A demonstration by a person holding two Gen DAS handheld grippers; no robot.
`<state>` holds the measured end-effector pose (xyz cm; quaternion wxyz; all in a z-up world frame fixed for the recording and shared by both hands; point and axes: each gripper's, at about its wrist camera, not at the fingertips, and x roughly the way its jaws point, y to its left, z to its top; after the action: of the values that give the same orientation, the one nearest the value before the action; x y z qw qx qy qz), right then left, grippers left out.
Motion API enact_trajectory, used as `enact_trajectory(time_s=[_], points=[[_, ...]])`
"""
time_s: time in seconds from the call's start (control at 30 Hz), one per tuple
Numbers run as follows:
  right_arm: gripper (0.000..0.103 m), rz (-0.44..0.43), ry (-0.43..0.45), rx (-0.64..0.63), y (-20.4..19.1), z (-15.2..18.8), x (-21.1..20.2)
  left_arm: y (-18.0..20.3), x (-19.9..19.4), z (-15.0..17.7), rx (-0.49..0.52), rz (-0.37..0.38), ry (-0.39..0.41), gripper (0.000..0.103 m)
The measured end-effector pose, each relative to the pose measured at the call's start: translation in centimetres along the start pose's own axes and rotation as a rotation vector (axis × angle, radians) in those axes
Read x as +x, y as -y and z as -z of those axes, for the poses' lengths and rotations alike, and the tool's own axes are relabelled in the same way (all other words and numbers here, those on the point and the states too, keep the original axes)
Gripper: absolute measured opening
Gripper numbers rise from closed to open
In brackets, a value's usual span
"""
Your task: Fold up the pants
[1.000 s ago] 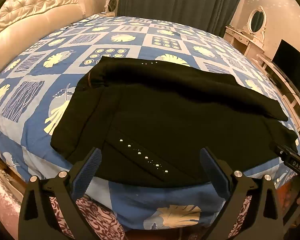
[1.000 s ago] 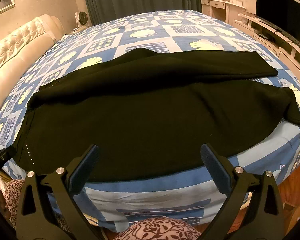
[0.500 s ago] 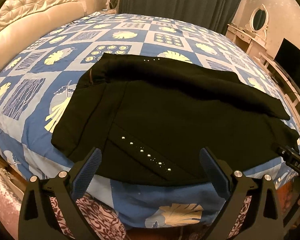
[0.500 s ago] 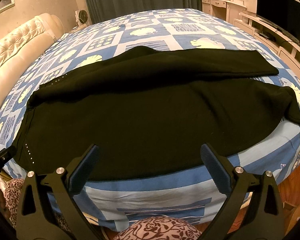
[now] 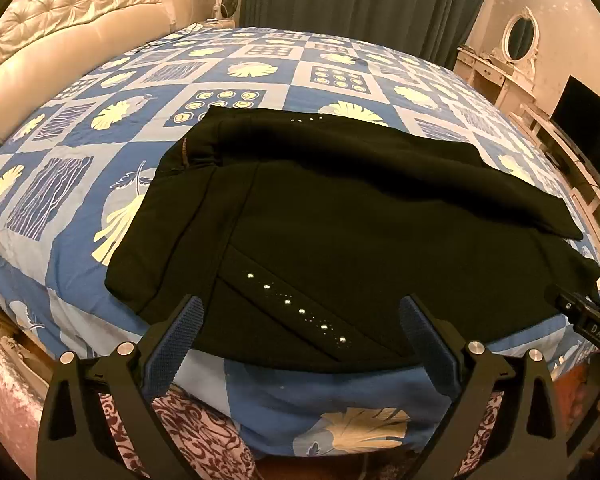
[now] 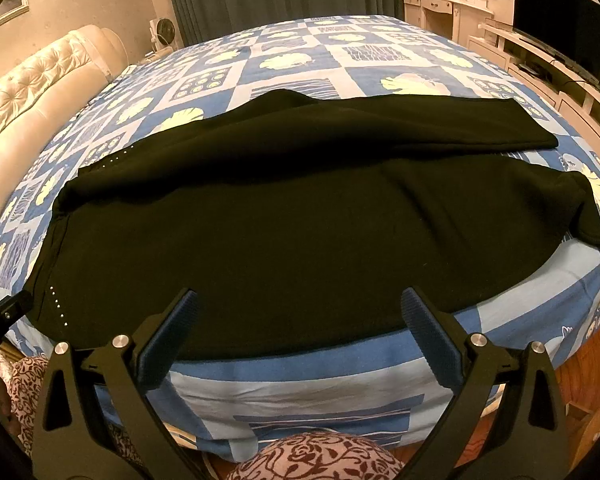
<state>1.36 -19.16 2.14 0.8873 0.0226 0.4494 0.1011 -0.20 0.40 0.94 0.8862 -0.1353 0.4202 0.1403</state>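
While the pants (image 5: pixel 340 220) lie flat, both tongs (image 5: pixel 300 332) (image 6: pixel 300 328) agape, level above the near hem.

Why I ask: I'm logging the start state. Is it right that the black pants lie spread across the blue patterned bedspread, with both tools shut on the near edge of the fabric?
Not quite. The black pants do lie spread across the blue patterned bedspread, but both wrist views show the left tool and right tool open, gripping nothing, just short of the near edge.
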Motion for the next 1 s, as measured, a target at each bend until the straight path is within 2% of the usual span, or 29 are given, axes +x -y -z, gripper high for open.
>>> enact_trajectory(time_s=[1.0], points=[[0.101,-0.001,-0.008,-0.001,0.08,0.19,0.30,-0.11,0.37,0.35,0.002,-0.001,-0.008,0.098]])
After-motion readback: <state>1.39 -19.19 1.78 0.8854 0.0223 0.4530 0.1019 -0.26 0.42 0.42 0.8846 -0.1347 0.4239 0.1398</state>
